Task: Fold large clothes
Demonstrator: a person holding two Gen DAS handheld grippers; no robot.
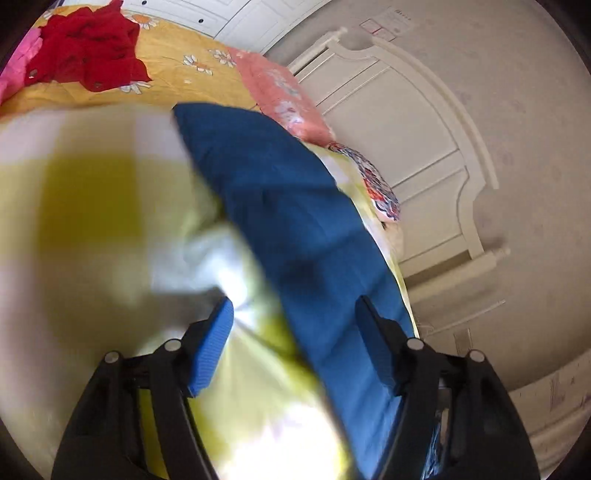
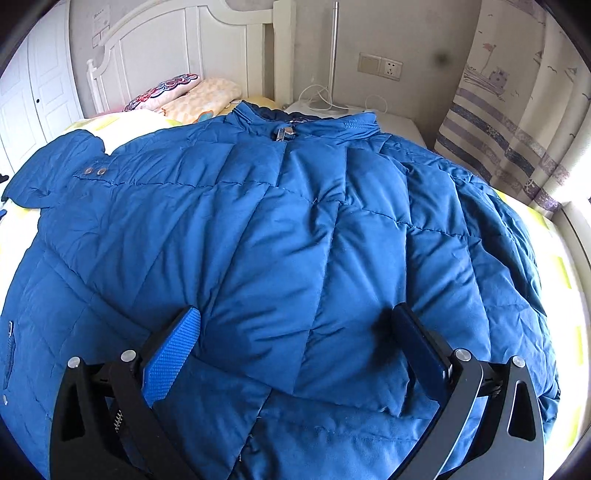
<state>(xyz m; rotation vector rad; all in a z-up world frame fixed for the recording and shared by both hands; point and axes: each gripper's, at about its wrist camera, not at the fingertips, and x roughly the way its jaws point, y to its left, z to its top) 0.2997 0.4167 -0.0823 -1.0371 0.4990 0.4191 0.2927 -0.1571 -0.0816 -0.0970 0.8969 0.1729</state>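
While the blue quilted down jacket lies spread on the bed ahead of both released tongs, its sleeve edge between the left tongs should be clamped fully; the right tongs hover empty.

No legible text in either view. Paper notice on wall beside headboard: printed lines too small and blurred to read. Same notice in left wrist view: reddish boxes and marks, unreadable. Curtain carries drawn boat and stripes, no words. Wall socket shows no readable marking. Blue jacket snaps and zipper pull: no readable brand.
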